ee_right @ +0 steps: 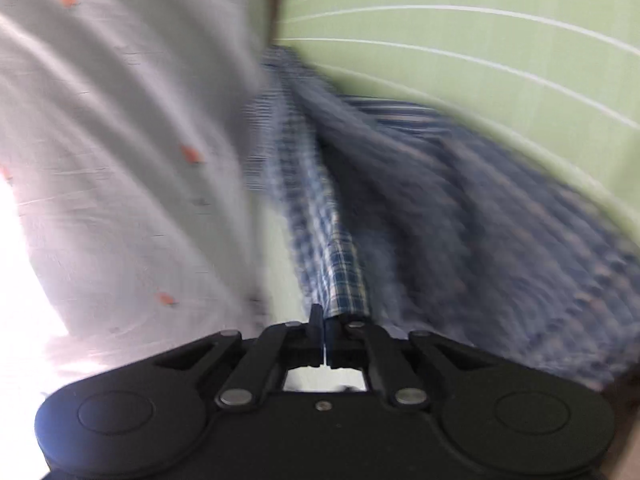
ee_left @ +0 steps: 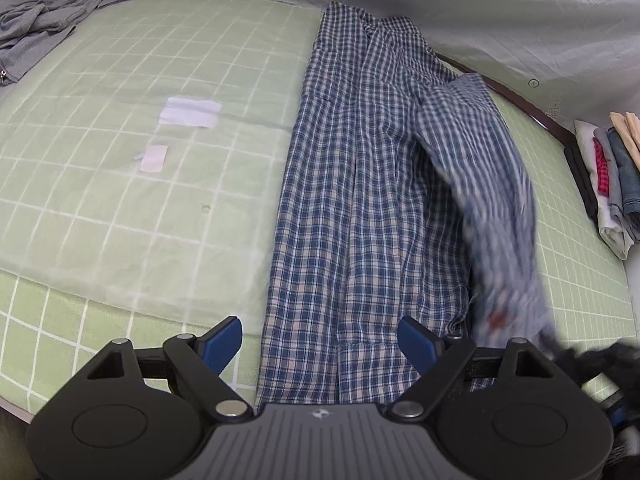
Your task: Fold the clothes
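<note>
My right claw (ee_right: 325,334) is pinching the shirt (ee_left: 360,200) edge, lifting it over the part lying on the green mat (ee_left: 120,160). Left claw (ee_left: 320,340) hovers spread near the hem. I'd lay the flap down slowly, edges lined up.

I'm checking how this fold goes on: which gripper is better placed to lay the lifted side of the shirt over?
Right. The right gripper is shut on the shirt and carries its lifted side; the left gripper hangs open over the hem, holding nothing.

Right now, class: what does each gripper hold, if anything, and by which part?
The right gripper is shut on the blue plaid cotton shirt, pinching a raised fabric edge. The left gripper is open, holding nothing.
</note>
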Motion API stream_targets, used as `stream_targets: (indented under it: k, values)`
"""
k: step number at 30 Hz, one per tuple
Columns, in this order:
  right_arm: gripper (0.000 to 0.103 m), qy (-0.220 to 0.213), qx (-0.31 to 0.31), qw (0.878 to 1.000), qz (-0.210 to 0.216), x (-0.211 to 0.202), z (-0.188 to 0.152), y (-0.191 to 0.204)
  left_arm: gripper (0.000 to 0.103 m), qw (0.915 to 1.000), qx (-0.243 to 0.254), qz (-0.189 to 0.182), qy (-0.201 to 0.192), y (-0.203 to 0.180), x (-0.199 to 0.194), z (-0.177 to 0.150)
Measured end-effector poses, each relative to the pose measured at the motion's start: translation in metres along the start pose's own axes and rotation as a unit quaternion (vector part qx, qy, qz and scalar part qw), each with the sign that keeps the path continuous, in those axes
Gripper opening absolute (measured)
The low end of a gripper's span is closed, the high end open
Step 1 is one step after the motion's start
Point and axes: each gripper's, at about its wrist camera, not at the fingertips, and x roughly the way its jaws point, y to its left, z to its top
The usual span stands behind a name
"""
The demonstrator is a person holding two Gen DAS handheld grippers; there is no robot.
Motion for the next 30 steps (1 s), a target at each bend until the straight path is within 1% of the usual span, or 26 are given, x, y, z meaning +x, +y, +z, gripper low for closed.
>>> stream_targets:
  k: [1, 3, 4, 5, 6, 7, 8, 9, 11, 12, 14, 16, 17, 20, 21, 25, 30]
  values:
    - [0.001, 0.003, -0.012, 0.999, -0.051, 0.003, 0.002, -0.005, 0.085, 1.0000, 0.000, 0.001, 0.004, 0.000, 0.002, -0.001]
    - [0.004, 0.002, -0.006, 0.997, -0.075, 0.001, 0.002, -0.011, 0.085, 0.9999, 0.007, 0.004, 0.009, -0.002, 0.004, -0.004]
    - [0.011, 0.002, -0.021, 0.996, -0.082, -0.001, 0.003, -0.007, 0.085, 0.9998, 0.012, 0.006, 0.012, -0.004, 0.004, -0.006]
    - [0.032, 0.001, -0.040, 0.995, -0.088, -0.004, 0.003, -0.001, 0.085, 0.9997, 0.016, 0.009, 0.017, -0.005, 0.006, -0.009]
    - [0.045, -0.002, -0.074, 0.992, -0.098, -0.005, 0.002, 0.008, 0.085, 0.9996, 0.016, 0.011, 0.022, -0.005, 0.008, -0.011]
    - [0.062, -0.005, -0.112, 0.988, -0.109, -0.006, 0.001, 0.018, 0.085, 0.9994, 0.015, 0.012, 0.028, -0.005, 0.009, -0.014]
    - [0.071, -0.008, -0.149, 0.982, -0.119, -0.007, 0.000, 0.028, 0.085, 0.9993, 0.014, 0.012, 0.033, -0.004, 0.011, -0.016]
    - [0.076, -0.014, -0.188, 0.972, -0.138, -0.006, -0.002, 0.035, 0.085, 0.9992, 0.016, 0.012, 0.035, -0.005, 0.011, -0.018]
    - [0.097, -0.026, -0.267, 0.947, -0.178, -0.004, -0.006, 0.047, 0.085, 0.9990, 0.019, 0.011, 0.039, -0.005, 0.011, -0.022]
    - [0.102, -0.033, -0.306, 0.931, -0.197, -0.002, -0.009, 0.054, 0.085, 0.9989, 0.021, 0.011, 0.041, -0.005, 0.011, -0.024]
    - [0.103, -0.037, -0.352, 0.905, -0.237, 0.002, -0.013, 0.054, 0.085, 0.9987, 0.024, 0.011, 0.044, -0.006, 0.011, -0.027]
    - [0.103, -0.029, -0.366, 0.894, -0.257, 0.013, -0.010, 0.051, 0.084, 0.9984, 0.028, 0.010, 0.048, -0.007, 0.012, -0.031]
    - [0.103, -0.024, -0.363, 0.895, -0.258, 0.014, -0.008, 0.047, 0.084, 0.9983, 0.029, 0.010, 0.050, -0.007, 0.012, -0.033]
    - [0.103, -0.012, -0.348, 0.901, -0.258, 0.017, -0.004, 0.033, 0.078, 0.9979, 0.034, 0.010, 0.055, -0.008, 0.012, -0.038]
    - [0.103, -0.011, -0.351, 0.900, -0.258, 0.017, -0.006, 0.031, 0.076, 0.9979, 0.032, 0.010, 0.054, -0.008, 0.012, -0.039]
    - [0.103, -0.007, -0.379, 0.886, -0.266, 0.022, -0.012, 0.034, 0.068, 0.9981, 0.027, 0.012, 0.054, -0.008, 0.014, -0.041]
    - [0.103, 0.004, -0.396, 0.878, -0.269, 0.030, -0.016, 0.040, 0.068, 0.9983, 0.021, 0.014, 0.053, -0.008, 0.016, -0.045]
